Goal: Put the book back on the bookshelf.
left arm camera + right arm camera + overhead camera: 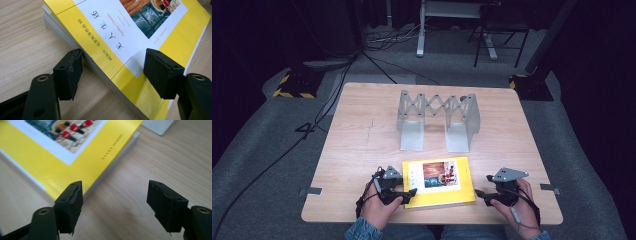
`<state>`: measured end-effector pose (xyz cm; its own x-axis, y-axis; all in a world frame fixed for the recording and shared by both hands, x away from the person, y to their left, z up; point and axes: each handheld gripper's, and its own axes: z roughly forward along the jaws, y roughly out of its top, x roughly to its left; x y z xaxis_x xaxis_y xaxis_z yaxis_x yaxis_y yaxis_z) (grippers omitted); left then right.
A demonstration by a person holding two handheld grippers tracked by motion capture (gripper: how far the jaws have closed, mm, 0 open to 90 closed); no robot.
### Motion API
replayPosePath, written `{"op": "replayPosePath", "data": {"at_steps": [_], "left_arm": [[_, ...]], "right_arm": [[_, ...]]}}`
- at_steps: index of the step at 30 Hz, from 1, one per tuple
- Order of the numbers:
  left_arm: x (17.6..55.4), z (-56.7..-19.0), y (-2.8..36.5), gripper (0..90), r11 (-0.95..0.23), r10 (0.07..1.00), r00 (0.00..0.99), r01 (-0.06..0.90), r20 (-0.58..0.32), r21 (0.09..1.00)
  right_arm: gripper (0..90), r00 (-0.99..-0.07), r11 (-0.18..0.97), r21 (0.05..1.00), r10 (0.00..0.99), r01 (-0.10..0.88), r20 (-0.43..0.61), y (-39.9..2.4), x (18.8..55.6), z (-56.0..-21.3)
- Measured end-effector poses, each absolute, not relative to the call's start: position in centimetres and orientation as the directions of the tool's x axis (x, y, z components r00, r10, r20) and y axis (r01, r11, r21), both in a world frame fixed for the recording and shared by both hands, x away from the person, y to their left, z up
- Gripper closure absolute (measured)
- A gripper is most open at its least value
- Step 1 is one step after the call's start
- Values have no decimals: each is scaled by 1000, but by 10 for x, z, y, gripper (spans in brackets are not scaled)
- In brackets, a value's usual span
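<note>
A yellow paperback book [439,182] with a white picture panel lies flat near the table's front edge, in the middle. My left gripper [404,196] is at its front left corner. In the left gripper view the left gripper [113,67] is open, one jaw beside the book's [100,42] page edge and the other over the cover, not pressing. My right gripper [482,195] sits just off the book's front right corner. It [115,200] is open over bare wood, its left jaw close to the book's [50,165] corner.
A grey metal folding rack [437,120] with two flat feet stands behind the book at mid table; one foot [157,125] lies just past the book's far corner. The wooden table's [362,150] front edge runs right under both hands.
</note>
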<state>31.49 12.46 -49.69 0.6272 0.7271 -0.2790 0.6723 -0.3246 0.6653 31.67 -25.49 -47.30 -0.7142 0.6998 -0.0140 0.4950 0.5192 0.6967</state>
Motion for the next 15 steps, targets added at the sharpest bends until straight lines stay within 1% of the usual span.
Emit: {"op": "replayPosePath", "data": {"at_steps": [1, 2, 3, 4, 5, 10, 15], "left_arm": [[315, -497, 125, 319, -325, 727, 628, 672, -279, 665], [315, -497, 125, 319, -325, 727, 628, 672, -279, 665], [315, -497, 125, 319, -325, 727, 627, 672, -279, 665], [315, -497, 125, 319, -325, 727, 627, 672, -279, 665], [315, -497, 125, 319, -323, 727, 627, 672, -280, 666], [315, -498, 125, 316, -319, 724, 629, 669, -283, 671], [315, -498, 125, 312, -317, 724, 628, 670, -286, 671]], "right_arm": [[274, -741, 526, 696, 671, 488, 13, -252, 310, -473], [274, -741, 526, 696, 671, 488, 13, -252, 310, -473], [252, -767, 530, 692, 640, 490, 53, -249, 305, -475], [252, -767, 530, 692, 640, 490, 53, -249, 305, -475], [237, -786, 538, 692, 614, 482, 70, -245, 303, -478], [220, -810, 572, 675, 582, 466, 66, -236, 302, -486], [217, -833, 617, 655, 552, 436, 33, -227, 302, -491]]}}
